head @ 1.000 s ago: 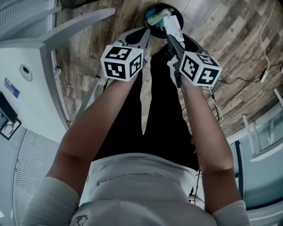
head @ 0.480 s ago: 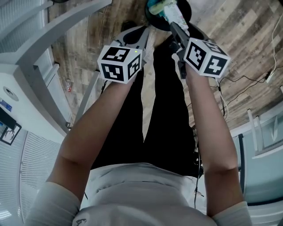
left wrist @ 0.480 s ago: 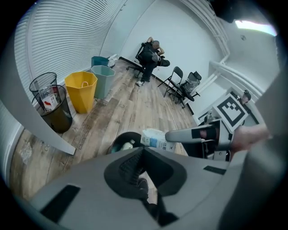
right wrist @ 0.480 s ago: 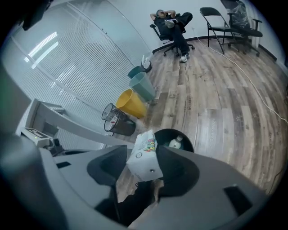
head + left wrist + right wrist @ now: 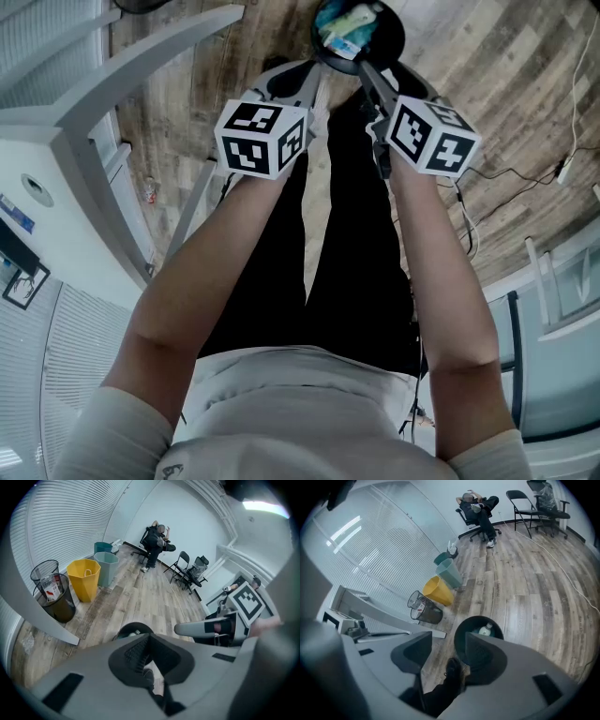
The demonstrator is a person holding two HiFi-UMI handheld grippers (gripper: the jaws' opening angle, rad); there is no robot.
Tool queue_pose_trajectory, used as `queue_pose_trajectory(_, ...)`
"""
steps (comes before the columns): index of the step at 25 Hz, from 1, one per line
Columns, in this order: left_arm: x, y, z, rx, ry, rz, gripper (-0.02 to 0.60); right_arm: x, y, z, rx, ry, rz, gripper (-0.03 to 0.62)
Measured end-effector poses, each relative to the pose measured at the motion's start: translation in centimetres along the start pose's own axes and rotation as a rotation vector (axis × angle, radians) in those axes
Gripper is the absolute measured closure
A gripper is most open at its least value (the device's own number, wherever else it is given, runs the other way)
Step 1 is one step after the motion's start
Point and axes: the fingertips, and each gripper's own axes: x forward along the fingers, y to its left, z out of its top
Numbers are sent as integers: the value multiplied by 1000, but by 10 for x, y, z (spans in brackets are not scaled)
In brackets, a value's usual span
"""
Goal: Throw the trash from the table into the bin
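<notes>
- head view: person standing, looking down own arms. both grippers are out front, side by side, tipped down at the wood floor [image 5: 487, 84].
- black round bin [image 5: 392, 37] sits on the floor just past the feet, at the top of the view.
- trash [image 5: 342, 33] is in the bin, blue-and-white bits piled inside. right gripper view picks out a pale bottle [image 5: 486, 631] lying in there too.
- right gripper [image 5: 449, 641]: jaws well apart, nothing btwn them. thru the gap there's only a dark shoe [image 5: 452, 667] and floor. bin shows just beyond, partly behind the one jaw.
- left gripper [image 5: 149, 635]: jaw tips meet, so it's closed, w/ nothing caught in it. bin rim peeks over the top of the jaws.
- in the head view both sets of tips sit at the near edge of the bin, right one closest to the trash.
- white table [image 5: 56, 150] off to the person's left, apart from the bin. what's on it is too small to tell.
- bkgd by the blinds wall: yellow bin [image 5: 84, 576], wire baskets [image 5: 52, 592] w/ stuff in them, teal bins [image 5: 105, 562].
- far end of the room: someone leaning back in an office chair [image 5: 155, 538], folding chairs [image 5: 522, 501] nr the wall.
- thin cable [image 5: 525, 169] trails over the floor on the right.
</notes>
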Motion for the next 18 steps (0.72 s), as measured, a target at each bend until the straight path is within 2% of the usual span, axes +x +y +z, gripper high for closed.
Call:
queue_pose_trajectory(3,-10,-2,7,-34,-11,3,575,-14,10,5,-45,-20,-17,373)
queue_pose_trajectory(8,-25,-13,21,12,-25,2,575,-40,32,16,-78,-69,-13,375)
queue_pose_trajectory(12,-42,-26,42,47,-45,-1,575,-63,51,27,-84,-115,-10,463)
queue_pose_trajectory(18,-70,-58,79,95,-70,-17,575,-108,74,55,-90,-182,-26,539)
